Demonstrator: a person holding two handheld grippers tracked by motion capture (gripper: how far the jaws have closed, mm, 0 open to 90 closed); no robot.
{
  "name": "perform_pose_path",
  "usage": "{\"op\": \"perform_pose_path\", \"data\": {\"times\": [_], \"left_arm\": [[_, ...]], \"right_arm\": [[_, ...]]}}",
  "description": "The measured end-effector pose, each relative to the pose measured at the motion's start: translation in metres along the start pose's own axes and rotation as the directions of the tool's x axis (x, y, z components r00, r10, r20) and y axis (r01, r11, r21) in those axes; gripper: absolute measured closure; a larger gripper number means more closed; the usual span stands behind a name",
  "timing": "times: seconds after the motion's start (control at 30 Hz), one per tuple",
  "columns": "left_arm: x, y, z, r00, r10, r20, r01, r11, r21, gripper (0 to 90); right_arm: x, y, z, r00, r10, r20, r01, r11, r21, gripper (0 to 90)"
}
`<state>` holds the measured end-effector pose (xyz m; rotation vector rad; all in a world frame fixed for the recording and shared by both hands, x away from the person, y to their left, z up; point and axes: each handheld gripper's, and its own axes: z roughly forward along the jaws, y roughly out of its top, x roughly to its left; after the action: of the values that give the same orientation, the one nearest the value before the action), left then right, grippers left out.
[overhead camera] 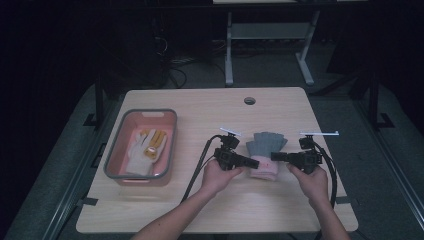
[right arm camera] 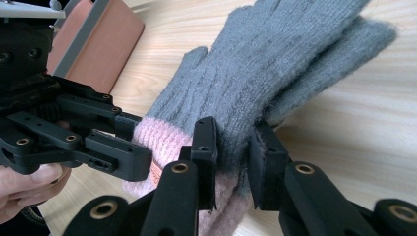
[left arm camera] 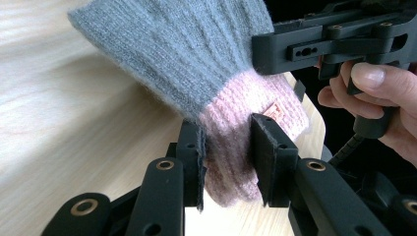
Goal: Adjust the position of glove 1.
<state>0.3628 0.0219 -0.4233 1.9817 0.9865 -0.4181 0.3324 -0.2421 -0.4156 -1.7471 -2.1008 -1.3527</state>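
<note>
Two grippers clamp one grey glove with a pink cuff [overhead camera: 266, 152] from opposite sides near the middle of the tabletop [overhead camera: 210, 107]: the left gripper [left arm camera: 227, 147] has its jaws pressed on the pink cuff, and the right gripper [right arm camera: 235, 150] has its jaws pinched on the grey knit just above the cuff. The glove's fingers point away from the person, and a pink bin [overhead camera: 116, 150] with a white and yellow glove [overhead camera: 145, 149] stands well apart at the left
</note>
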Motion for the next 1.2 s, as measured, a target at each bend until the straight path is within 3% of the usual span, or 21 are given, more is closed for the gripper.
{"op": "perform_pose_path", "data": {"times": [0.5, 1.2], "left_arm": [[0.006, -0.001, -0.038, 0.9998, 0.005, -0.018, -0.006, 0.9991, -0.042, 67.1], [0.012, -0.004, -0.075, 0.9992, 0.000, -0.040, -0.003, 0.9965, -0.083, 67.1]], "right_arm": [[0.030, 0.019, 0.015, 0.9989, -0.034, -0.032, 0.034, 0.999, 0.012, 75.0], [0.061, 0.037, 0.032, 0.9954, -0.073, -0.062, 0.074, 0.997, 0.024, 75.0]]}}
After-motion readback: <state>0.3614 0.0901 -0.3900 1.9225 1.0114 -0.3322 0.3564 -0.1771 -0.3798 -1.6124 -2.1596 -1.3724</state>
